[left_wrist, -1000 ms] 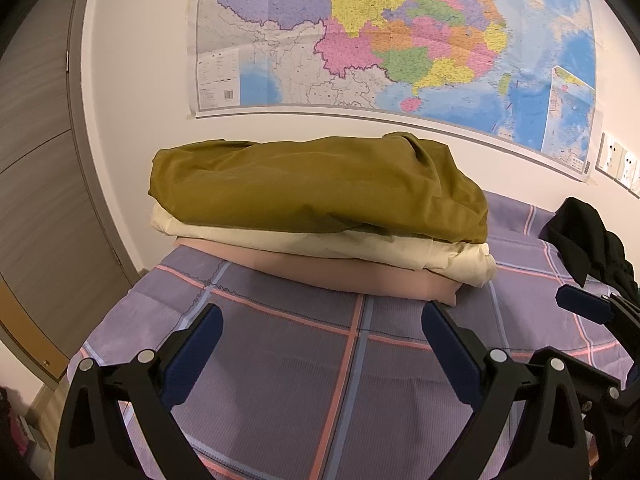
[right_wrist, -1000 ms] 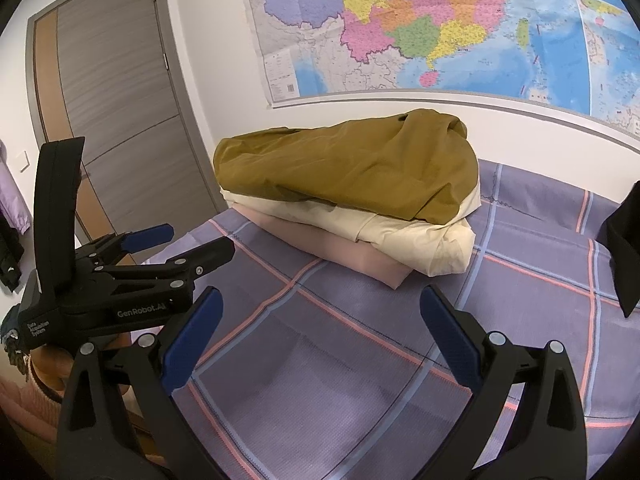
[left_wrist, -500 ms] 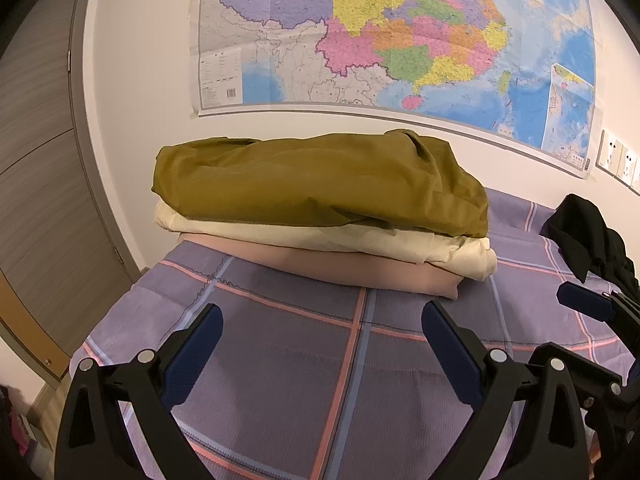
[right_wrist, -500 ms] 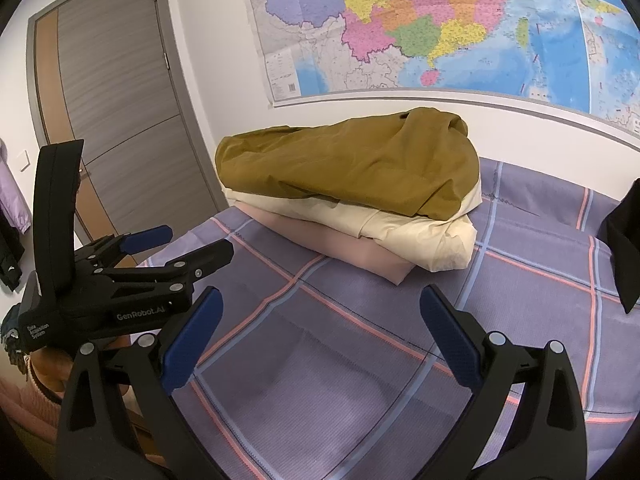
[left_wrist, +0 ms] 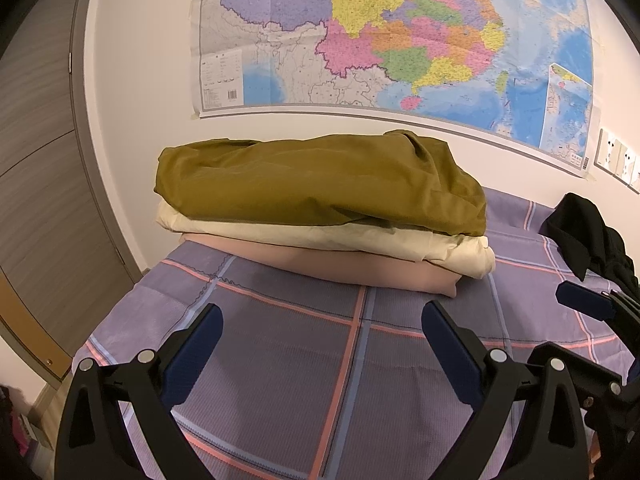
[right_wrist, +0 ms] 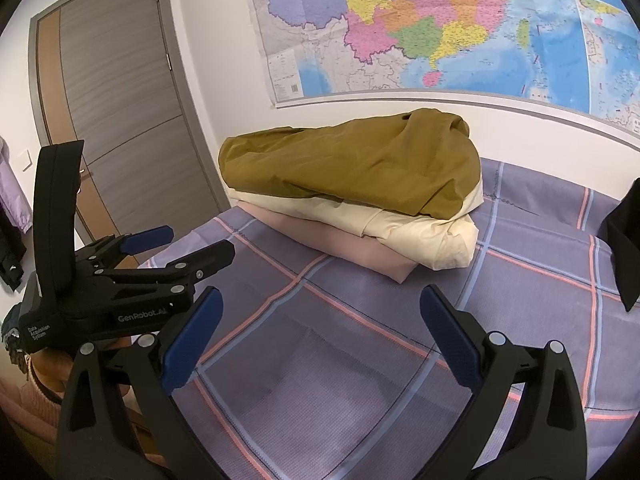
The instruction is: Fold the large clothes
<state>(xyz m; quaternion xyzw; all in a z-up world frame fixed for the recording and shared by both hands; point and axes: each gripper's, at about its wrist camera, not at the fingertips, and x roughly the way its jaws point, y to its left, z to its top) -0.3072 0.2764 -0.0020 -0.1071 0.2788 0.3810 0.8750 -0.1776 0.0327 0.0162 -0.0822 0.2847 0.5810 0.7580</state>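
Observation:
A stack of three folded garments lies at the far side of the bed against the wall: an olive one [left_wrist: 320, 184] on top, a cream one [left_wrist: 360, 240] under it, a pink one [left_wrist: 340, 268] at the bottom. The stack also shows in the right wrist view [right_wrist: 352, 172]. A black garment [left_wrist: 588, 232] lies unfolded at the right. My left gripper [left_wrist: 320, 340] is open and empty above the bedsheet, short of the stack. My right gripper [right_wrist: 320, 320] is open and empty too. The left gripper also shows in the right wrist view [right_wrist: 176, 244].
The bed has a purple checked sheet [left_wrist: 280, 360] with pink and blue lines. A large map [left_wrist: 400, 40] hangs on the white wall behind. A grey door [right_wrist: 120, 120] stands to the left of the bed. The black garment's edge [right_wrist: 624, 248] shows at right.
Both grippers have drawn back slightly from the stack and stayed open. The stack sits a little higher and farther in both views.

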